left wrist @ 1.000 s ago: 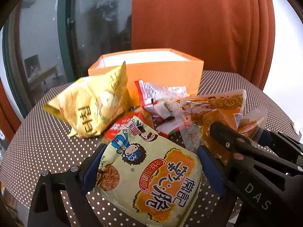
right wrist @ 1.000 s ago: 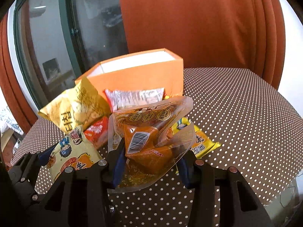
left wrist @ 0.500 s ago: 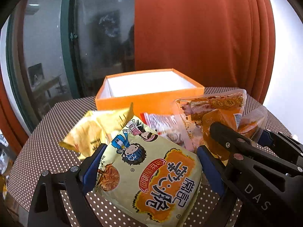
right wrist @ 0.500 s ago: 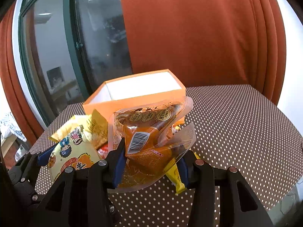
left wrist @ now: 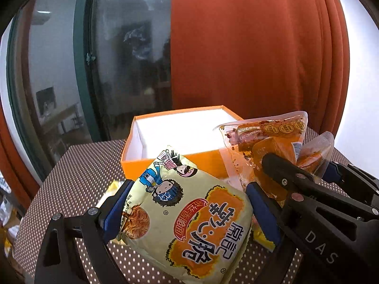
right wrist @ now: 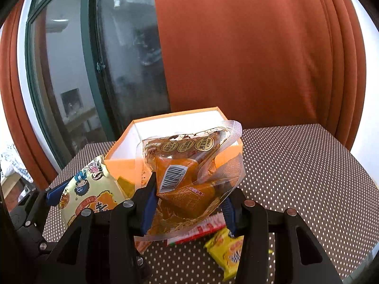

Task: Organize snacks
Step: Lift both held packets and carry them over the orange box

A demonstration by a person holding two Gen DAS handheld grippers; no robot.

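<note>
- Clearly, our left gripper [left wrist: 187, 203] is clamped on the cartoon noodle packet [left wrist: 187, 215], its blue pads pressing both side edges, and the packet hangs above the dotted table [left wrist: 78, 165], just in front of the orange box [left wrist: 175, 163].
- We hold the clear orange pouch [right wrist: 187, 182] squeezed between the pads of our right gripper [right wrist: 189, 208]; the pouch rides in front of the orange box's near right corner, barcode facing us, its sealed top edge overlapping the box rim in our right wrist view.
- We see the orange box standing open at the far edge of the table, its white inside showing.
- Nearer us than the box, under the pouch, a red-and-white wrapper [right wrist: 201, 232] and a yellow packet [right wrist: 227, 253] lie on the table, the yellow one to the right of the wrapper.
- Behind the box we see a rust-red curtain [left wrist: 248, 47] and, to its left, a dark window [left wrist: 128, 54].
</note>
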